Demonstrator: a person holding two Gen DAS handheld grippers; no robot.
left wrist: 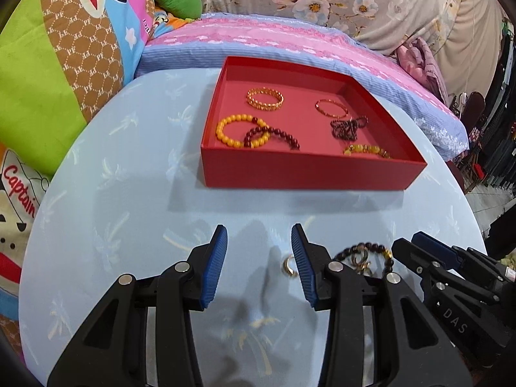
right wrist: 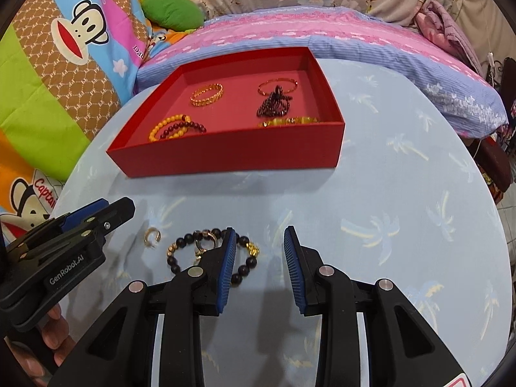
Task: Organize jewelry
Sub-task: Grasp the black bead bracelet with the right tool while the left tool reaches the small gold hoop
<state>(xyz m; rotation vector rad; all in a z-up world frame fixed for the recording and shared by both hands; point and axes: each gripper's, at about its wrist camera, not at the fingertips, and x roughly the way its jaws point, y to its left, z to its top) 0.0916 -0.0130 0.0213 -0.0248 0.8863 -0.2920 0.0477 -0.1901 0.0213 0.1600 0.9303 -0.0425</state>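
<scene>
On the pale blue worktop [right wrist: 387, 167] sits a red tray [left wrist: 309, 174] holding six bracelets, among them a yellow beaded bracelet [left wrist: 240, 130] overlapped by a dark red one. Nearer, a dark beaded bracelet [right wrist: 245, 266] with gold charms and a small gold ring [right wrist: 151, 237] lie loose. Both the left gripper [left wrist: 259, 237] and right gripper [right wrist: 259, 237] stand partly open, holding nothing, the right one's left finger over the loose bracelet.

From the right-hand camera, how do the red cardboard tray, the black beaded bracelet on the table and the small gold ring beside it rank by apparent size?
1. Red cardboard tray, by far the largest.
2. Black beaded bracelet, partly hidden behind a gripper finger.
3. Small gold ring, the smallest.
The bracelet and ring lie nearer the camera, yet the order holds.
</scene>
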